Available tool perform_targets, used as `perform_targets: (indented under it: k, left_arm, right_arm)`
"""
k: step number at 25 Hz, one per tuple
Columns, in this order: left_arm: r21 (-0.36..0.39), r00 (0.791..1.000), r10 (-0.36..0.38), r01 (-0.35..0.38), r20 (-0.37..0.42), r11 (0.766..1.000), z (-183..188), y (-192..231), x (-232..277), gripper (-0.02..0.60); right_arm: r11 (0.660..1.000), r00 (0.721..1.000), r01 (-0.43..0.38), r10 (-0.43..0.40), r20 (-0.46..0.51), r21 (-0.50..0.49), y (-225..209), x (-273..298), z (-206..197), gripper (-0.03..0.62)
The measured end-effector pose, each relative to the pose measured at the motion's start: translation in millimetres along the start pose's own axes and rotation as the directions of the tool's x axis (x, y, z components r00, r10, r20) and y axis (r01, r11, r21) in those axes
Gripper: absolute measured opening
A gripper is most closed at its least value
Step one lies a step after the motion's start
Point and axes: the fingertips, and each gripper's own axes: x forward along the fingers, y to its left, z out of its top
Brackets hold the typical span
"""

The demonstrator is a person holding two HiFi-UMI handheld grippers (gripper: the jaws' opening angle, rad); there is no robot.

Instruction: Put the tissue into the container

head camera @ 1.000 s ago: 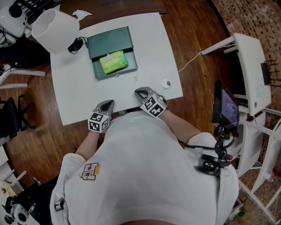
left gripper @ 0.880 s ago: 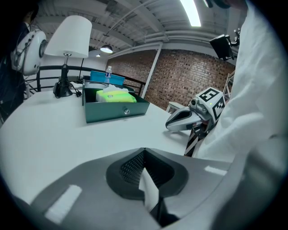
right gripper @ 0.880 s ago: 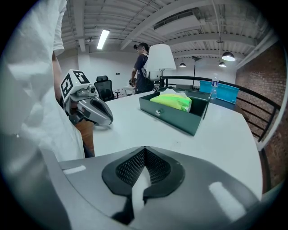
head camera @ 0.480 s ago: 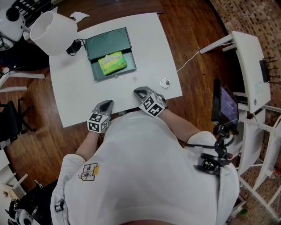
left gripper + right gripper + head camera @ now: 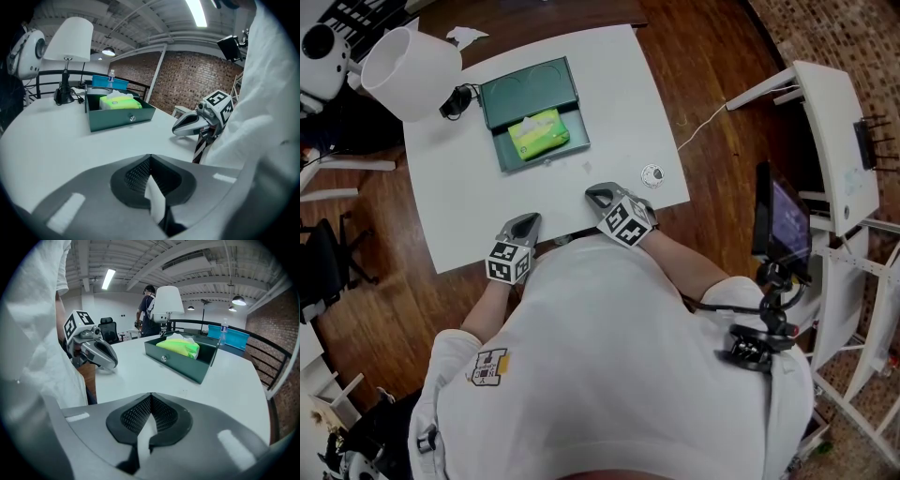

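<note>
- The left tongs (image 5: 523, 225) and the right tongs (image 5: 600, 197) lie side by side at the near edge of the white tabletop (image 5: 628, 103), close to the person's body. This looks like a resting position, not a reach.
- Both tongs have their jaws pressed together with nothing between them, as each gripper view shows. Neither carries the tissue, which fits hands parked clear of the work.
- The tissue (image 5: 537, 134), a bright green pack, lies inside the dark green container (image 5: 530, 89), in its near half. The far half is bare.
- Judging by that, the tissue is already where the task wants it, and nothing remains to be carried over.
- The container sits toward the far left part of the tabletop, well apart from both tongs, with open tabletop between. Its front wall, with a small round fitting (image 5: 131, 118), faces the near edge, so the open top is easy to reach from the person's side.
- A white lamp (image 5: 408, 61) stands at the far left corner, just beside the container. There it is out of the way of any reach from the near edge.
- A small round object (image 5: 652, 175) lies near the right edge, near the right tongs but not touching them. I cannot tell what it is, and it seems to play no part in the task.
</note>
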Motion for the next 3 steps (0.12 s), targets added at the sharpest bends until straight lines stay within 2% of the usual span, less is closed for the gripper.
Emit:
perform_targets:
  k: [3]
  left_arm:
    - [0.000,1.000,0.001,-0.001,0.001,1.000,0.1,-0.9,-0.2,0.000]
  right_arm:
    - [1.000,1.000,0.001,-0.001,-0.001,0.001,0.1,-0.2,-0.7,0.000]
